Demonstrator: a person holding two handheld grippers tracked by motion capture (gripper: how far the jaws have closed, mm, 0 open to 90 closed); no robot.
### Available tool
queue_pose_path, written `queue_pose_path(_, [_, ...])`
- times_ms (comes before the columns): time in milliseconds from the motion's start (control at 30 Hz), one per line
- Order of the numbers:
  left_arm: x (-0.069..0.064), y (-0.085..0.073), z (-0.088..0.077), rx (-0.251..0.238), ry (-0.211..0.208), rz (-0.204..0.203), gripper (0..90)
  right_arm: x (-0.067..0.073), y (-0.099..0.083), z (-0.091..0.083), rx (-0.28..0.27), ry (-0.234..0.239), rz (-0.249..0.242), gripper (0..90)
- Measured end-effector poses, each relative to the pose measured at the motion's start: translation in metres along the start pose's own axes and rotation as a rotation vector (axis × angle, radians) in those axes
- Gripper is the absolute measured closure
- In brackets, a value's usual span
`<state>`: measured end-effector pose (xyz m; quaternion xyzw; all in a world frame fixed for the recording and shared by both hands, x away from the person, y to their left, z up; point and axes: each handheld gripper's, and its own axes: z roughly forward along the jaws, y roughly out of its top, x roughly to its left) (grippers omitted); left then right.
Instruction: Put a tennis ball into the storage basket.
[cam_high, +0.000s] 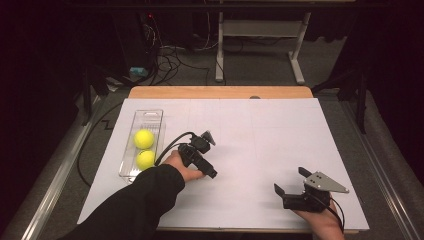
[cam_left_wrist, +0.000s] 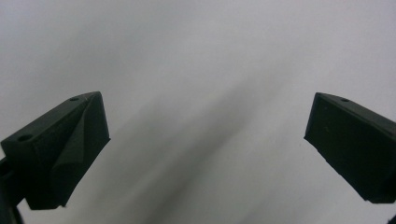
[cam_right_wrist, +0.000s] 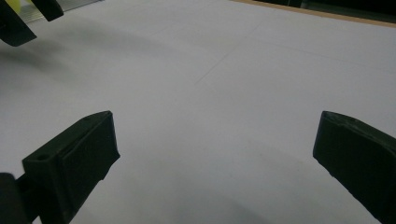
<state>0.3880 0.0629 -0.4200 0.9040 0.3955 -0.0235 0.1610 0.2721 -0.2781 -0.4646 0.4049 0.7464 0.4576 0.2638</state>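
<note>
Right gripper (cam_high: 289, 181) agape; 2 yellow balls (cam_high: 144, 138) in tray (cam_high: 148, 117).

On my worktop (cam_high: 260, 150) two balls (cam_high: 144, 138) lie in a tray (cam_high: 148, 116) at far left, both hand-held grippers to its right.

The near end of the clear tray (cam_high: 148, 120) is hidden behind the person's left sleeve (cam_high: 135, 205). The right hand (cam_high: 325, 222) is cut off by the near edge of the high view. In the right gripper view, a yellow patch (cam_right_wrist: 14, 4) at the far left corner is cropped and too small to identify.
</note>
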Motion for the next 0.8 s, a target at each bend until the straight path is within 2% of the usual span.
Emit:
queue_pose_path(133, [-0.001, -0.016, 0.003, -0.158, -0.025, -0.014, 0.9, 0.002, 0.000, 0.000, -0.003, 0.004, -0.003, 0.0])
queue_pose_path(233, [-0.003, -0.032, 0.005, -0.297, -0.049, -0.015, 1.0, 0.003, 0.001, 0.000, -0.010, 0.009, -0.002, 0.0])
queue_pose_path(367, [-0.008, -0.055, 0.007, -0.496, -0.048, 0.026, 1.0, 0.005, 0.002, -0.001, -0.021, 0.016, 0.004, 0.0])
queue_pose_path(400, [-0.008, -0.062, 0.007, -0.560, -0.039, 0.039, 0.5, 0.005, 0.002, -0.001, -0.026, 0.018, 0.002, 0.0])
queue_pose_path(500, [-0.006, -0.080, 0.009, -0.719, -0.065, 0.044, 0.4, 0.007, 0.003, -0.002, -0.040, 0.024, 0.010, 0.0])
queue_pose_path(567, [-0.005, -0.089, 0.011, -0.782, -0.048, 0.046, 0.4, 0.008, 0.003, -0.003, -0.050, 0.023, 0.017, 0.0])
queue_pose_path(600, [-0.004, -0.093, 0.012, -0.797, -0.035, 0.048, 0.4, 0.008, 0.003, -0.004, -0.054, 0.022, 0.019, 0.0])
queue_pose_path(800, [0.002, -0.103, 0.017, -0.815, -0.082, 0.019, 0.3, 0.003, 0.000, -0.007, -0.070, -0.009, 0.047, 0.0])
